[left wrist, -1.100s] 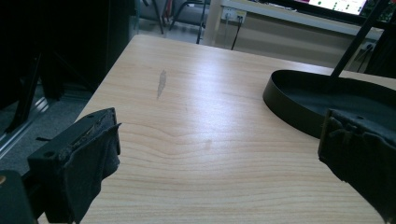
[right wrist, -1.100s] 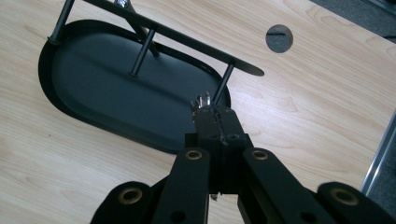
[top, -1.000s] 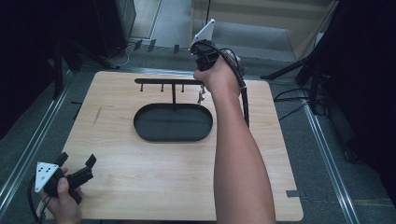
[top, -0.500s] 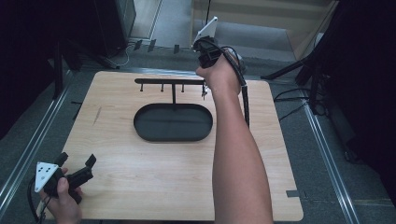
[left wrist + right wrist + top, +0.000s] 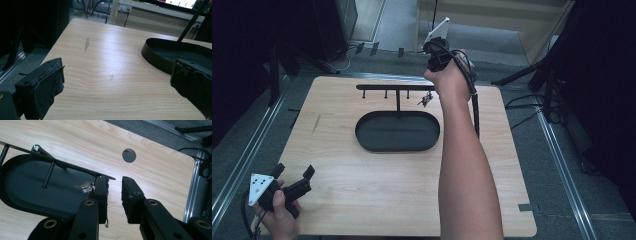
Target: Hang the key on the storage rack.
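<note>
My right gripper [image 5: 430, 95] is out at the far edge of the desk [image 5: 362, 190], at the right end of the black rack's crossbar [image 5: 394, 87]. A small silvery trinket [image 5: 87, 187] hangs from the last peg there, over the right end of the oval tray [image 5: 397, 131]. In the right gripper view the jaws stand a little apart with bare wood showing in the gap; the trinket sits just beside the left jaw, not between them. A thread dangles by that jaw; I can't tell what it belongs to.

My reading: the hanging looks done, with the piece on the peg and nothing gripped. The other pegs are bare.

My left gripper [image 5: 294, 182] rests at the near left corner, jaws wide, empty.
</note>
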A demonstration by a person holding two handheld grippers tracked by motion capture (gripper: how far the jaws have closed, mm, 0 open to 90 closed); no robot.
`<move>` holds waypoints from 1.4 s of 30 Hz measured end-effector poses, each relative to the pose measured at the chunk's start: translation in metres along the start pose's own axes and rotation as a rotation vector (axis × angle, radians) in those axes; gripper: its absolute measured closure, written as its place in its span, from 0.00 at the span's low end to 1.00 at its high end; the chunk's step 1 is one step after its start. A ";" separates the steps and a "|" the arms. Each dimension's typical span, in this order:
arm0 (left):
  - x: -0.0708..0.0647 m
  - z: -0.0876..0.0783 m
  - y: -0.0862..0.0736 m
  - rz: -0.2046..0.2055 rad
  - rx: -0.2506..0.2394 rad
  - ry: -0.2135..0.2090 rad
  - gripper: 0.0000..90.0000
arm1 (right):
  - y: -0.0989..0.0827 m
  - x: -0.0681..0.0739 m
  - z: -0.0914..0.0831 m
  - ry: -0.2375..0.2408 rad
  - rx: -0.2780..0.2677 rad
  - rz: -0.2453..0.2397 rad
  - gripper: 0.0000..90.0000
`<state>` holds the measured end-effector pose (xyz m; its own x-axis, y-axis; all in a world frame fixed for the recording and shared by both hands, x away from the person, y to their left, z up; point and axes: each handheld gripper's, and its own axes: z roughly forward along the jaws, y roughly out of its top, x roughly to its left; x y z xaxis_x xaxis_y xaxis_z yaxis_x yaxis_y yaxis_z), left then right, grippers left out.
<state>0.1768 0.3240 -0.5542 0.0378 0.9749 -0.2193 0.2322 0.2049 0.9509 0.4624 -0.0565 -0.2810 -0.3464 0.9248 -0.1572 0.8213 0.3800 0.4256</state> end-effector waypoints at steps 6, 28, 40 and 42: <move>0.000 0.000 0.000 0.003 0.001 0.000 0.00 | -0.006 -0.005 0.003 0.011 0.023 0.010 0.84; -0.002 0.001 0.000 0.015 0.005 0.005 0.00 | -0.047 -0.046 0.021 0.046 0.094 0.080 0.83; -0.003 0.001 0.000 0.025 0.007 0.006 0.00 | -0.081 -0.072 0.042 0.070 0.145 0.118 0.79; -0.003 0.001 0.000 0.025 0.008 0.006 0.00 | -0.087 -0.075 0.046 0.075 0.154 0.122 0.78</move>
<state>0.1774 0.3213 -0.5536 0.0380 0.9803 -0.1940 0.2387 0.1796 0.9543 0.4379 -0.1585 -0.3472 -0.2679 0.9625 -0.0438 0.9169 0.2686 0.2951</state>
